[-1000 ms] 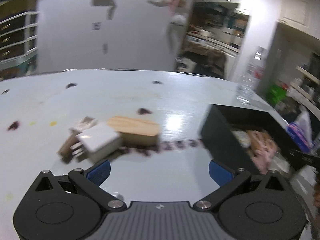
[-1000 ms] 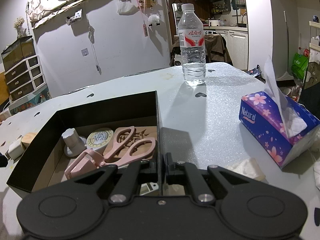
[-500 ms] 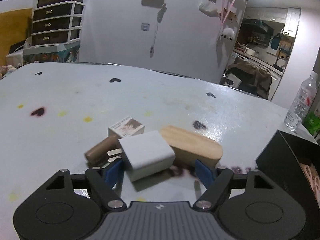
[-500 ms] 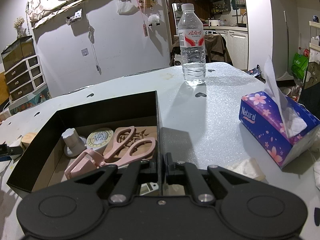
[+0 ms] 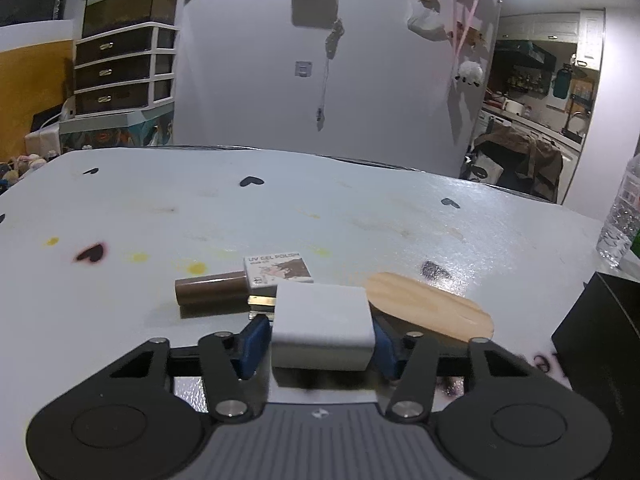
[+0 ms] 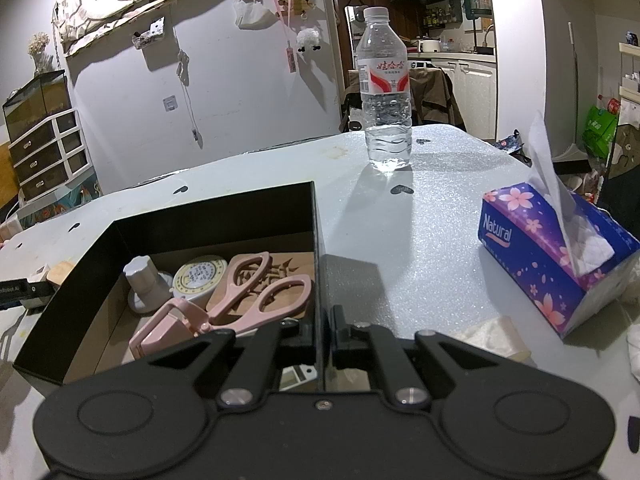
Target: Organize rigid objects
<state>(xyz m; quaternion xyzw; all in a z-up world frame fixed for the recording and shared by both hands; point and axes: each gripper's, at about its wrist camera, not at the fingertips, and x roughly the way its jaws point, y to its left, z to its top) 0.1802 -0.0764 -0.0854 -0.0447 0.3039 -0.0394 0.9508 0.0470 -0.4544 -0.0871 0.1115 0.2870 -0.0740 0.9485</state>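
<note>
The white rectangular plug adapter point(image 5: 323, 330) is gripped on the pale table point(image 5: 280, 216) by the left gripper point(image 5: 320, 340), pads against both sides — beside a flat wooden oval piece point(image 5: 432, 310). The right wall of the open black cardboard box point(image 6: 208, 216) is clamped by the right gripper point(image 6: 322, 324).

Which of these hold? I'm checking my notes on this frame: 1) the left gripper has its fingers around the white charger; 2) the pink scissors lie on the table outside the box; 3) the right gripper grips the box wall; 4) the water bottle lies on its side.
1) True: the left gripper has its blue pads on either side of the white charger.
2) False: the pink scissors lie inside the black box.
3) True: the right gripper is shut on the box's wall.
4) False: the water bottle stands upright on the table.
</note>
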